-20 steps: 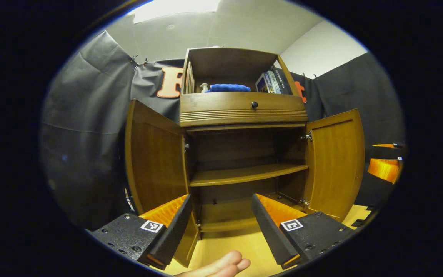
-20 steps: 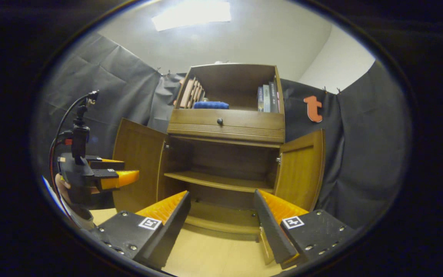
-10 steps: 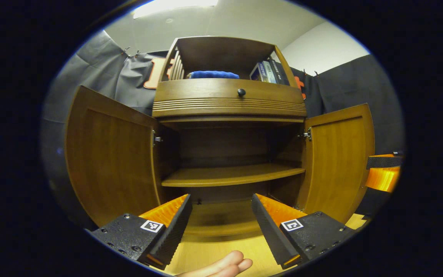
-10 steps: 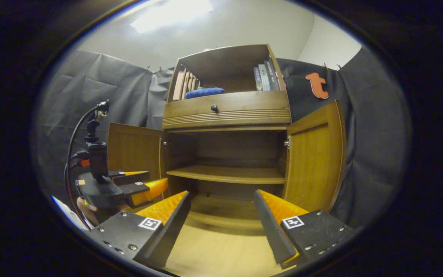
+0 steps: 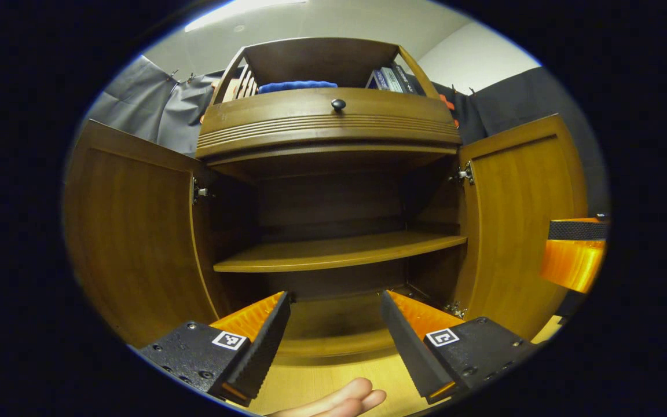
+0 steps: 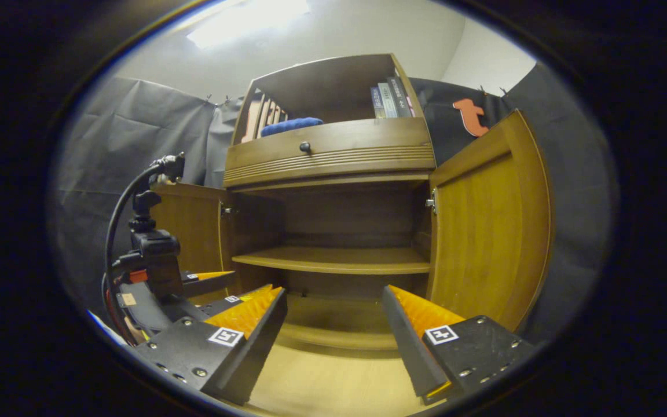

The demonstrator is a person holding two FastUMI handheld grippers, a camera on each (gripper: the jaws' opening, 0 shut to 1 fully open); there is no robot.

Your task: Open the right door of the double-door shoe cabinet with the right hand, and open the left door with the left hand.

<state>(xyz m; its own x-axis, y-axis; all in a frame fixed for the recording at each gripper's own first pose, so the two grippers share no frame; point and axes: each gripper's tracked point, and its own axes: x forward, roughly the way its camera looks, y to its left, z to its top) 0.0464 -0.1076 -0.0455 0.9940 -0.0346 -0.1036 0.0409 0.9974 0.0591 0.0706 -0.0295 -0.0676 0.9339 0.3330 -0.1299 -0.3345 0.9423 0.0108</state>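
The wooden shoe cabinet (image 5: 333, 145) stands in front of me with both doors swung wide. Its left door (image 5: 134, 231) and right door (image 5: 521, 220) flank a bare inner shelf (image 5: 339, 252). My left gripper (image 5: 333, 330) is open, pointed at the cabinet's lower compartment and touching nothing. In the right gripper view the cabinet (image 6: 333, 162) shows the left door (image 6: 191, 223) and right door (image 6: 487, 226) open. My right gripper (image 6: 330, 327) is open and holds nothing. The left gripper (image 6: 194, 284) appears at lower left there; the right gripper's finger (image 5: 574, 252) shows at the far right of the left gripper view.
A drawer with a round knob (image 5: 338, 105) sits above the doors. The open top shelf holds a blue cloth (image 5: 293, 86) and books (image 5: 388, 78). A person's fingers (image 5: 339, 399) rest low over the light wooden floor (image 6: 333, 388). Dark cloth walls surround the cabinet.
Both grippers have moved closer to the cabinet and lower, so it looms larger. The left door has swung further open. Both grippers stayed open.
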